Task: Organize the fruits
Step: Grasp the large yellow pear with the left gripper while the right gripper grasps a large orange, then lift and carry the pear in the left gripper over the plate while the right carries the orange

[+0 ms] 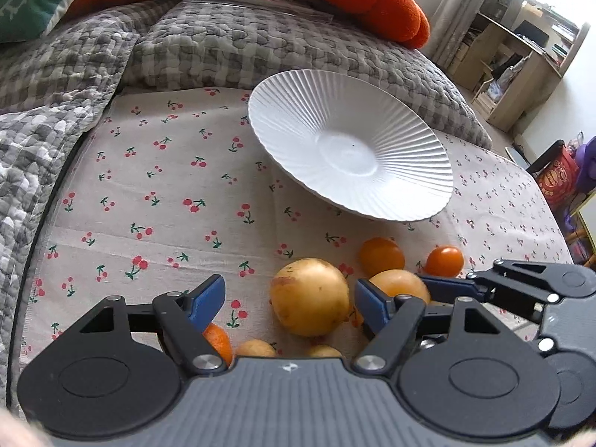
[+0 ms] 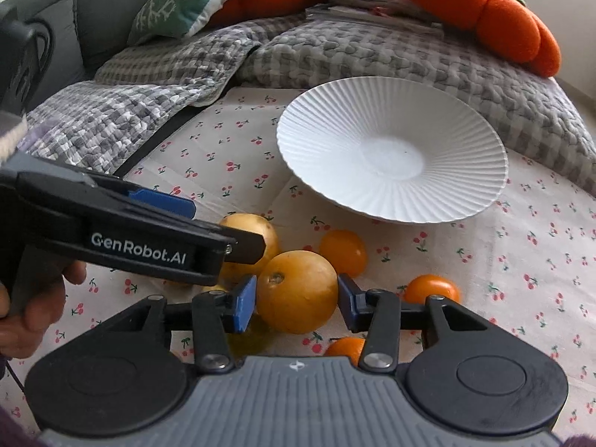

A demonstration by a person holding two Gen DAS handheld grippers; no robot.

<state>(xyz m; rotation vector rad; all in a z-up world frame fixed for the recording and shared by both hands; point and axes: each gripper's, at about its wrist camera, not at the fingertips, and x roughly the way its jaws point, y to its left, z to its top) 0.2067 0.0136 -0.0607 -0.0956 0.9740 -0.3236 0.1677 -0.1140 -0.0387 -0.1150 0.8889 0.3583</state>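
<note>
The fruits lie in a loose cluster on the cherry-print cloth (image 2: 208,149), just on the near side of the white ribbed plate (image 2: 391,156), which holds nothing. Nearest the right gripper (image 2: 296,303) is a round orange fruit (image 2: 296,292) with a brownish stem scar on top; it sits between the blue pads, whose jaws stand open about as wide as the fruit, and whether the pads touch its skin cannot be told. Behind it, toward the plate, a pale yellow fruit (image 2: 253,234) is partly hidden by the left gripper's body, and a smaller orange one (image 2: 342,251) lies beside it. A small glossy orange fruit (image 2: 432,288) sits to the right, and another (image 2: 344,348) is half cut off by the right gripper's housing.

In the left wrist view the left gripper (image 1: 288,303) has its jaws wide open around the pale yellow fruit (image 1: 309,296), clear of it on both sides. More fruits peek out under its frame, too hidden to identify. Beyond the plate lie a grey quilted blanket (image 2: 372,56) and an orange plush cushion (image 2: 473,11).
</note>
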